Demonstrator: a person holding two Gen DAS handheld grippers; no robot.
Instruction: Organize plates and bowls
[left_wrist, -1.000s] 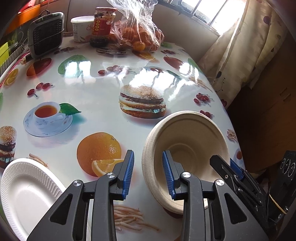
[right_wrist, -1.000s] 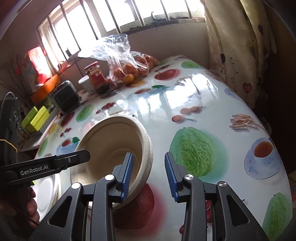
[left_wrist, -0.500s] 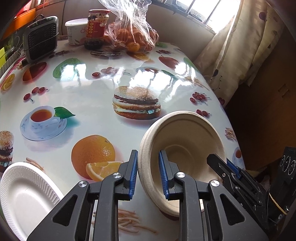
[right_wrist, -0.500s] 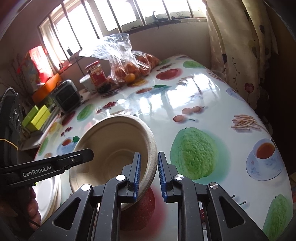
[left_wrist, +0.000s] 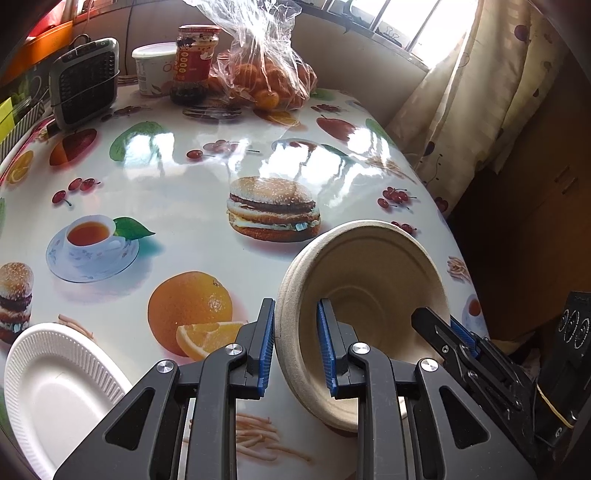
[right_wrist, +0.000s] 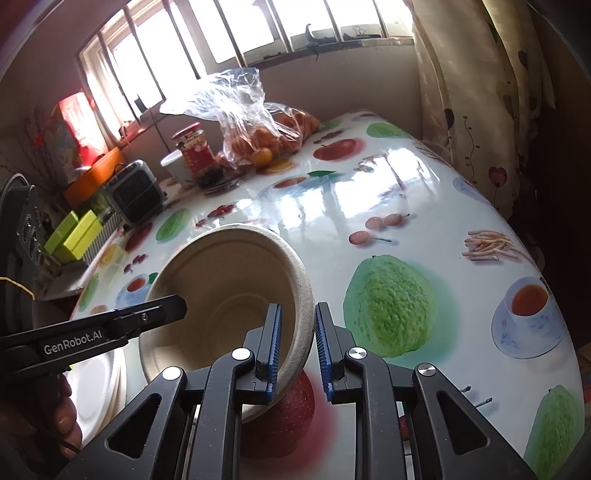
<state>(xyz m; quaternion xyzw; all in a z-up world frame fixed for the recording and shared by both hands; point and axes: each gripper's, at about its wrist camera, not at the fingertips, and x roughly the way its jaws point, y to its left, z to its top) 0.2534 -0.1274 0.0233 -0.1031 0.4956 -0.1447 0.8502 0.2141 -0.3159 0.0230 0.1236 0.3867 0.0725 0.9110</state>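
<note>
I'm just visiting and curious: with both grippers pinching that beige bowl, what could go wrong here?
1. The paper bowl is pinched only at its thin rim by the left gripper and right gripper; it might buckle or slip.
2. It hangs tilted near the table edge, so a slip could drop it off.

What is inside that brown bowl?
The brown bowl looks empty: only its bare ridged inside shows. One finger of each gripper reaches in over the rim, hiding small patches of its wall.
</note>
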